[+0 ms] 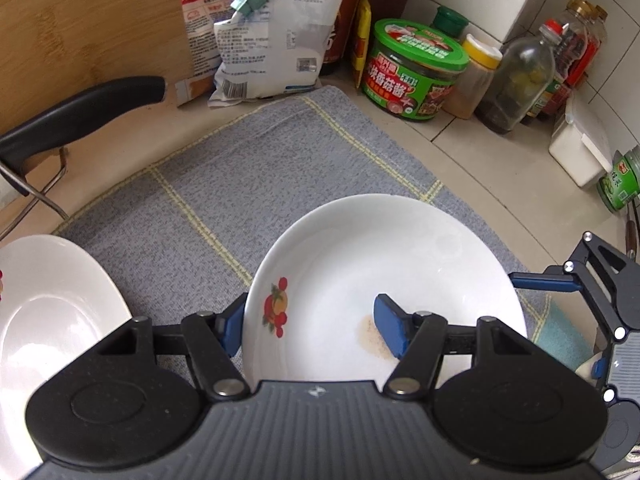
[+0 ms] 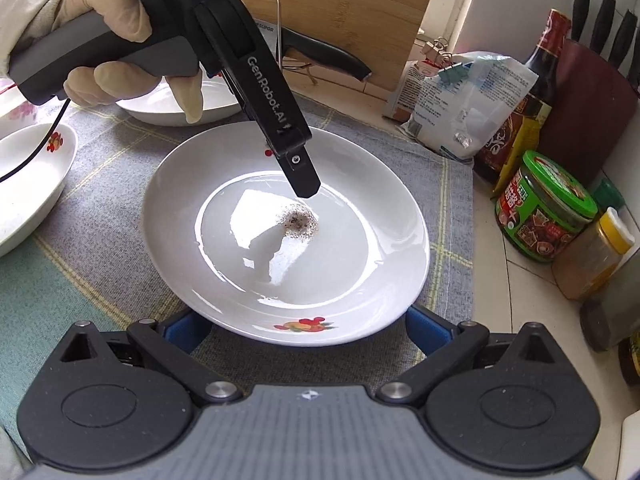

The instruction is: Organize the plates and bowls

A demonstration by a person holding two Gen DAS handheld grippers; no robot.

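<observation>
A white plate with a fruit print lies flat on a grey checked cloth, brown specks at its centre. The left gripper is spread wide astride the plate's rim, 1 finger inside and 1 outside, not clenched. The right gripper is released, fingers apart at the plate's 6 o'clock edge. Another plate lies at 9 o'clock.

The left gripper is black, with white letters saying GenRobot.AI and a small screw near the tip. Its handle is grey, with a thin black cable. A hand wears a cream glove. Both grippers have blue pads and silver bolts.
</observation>
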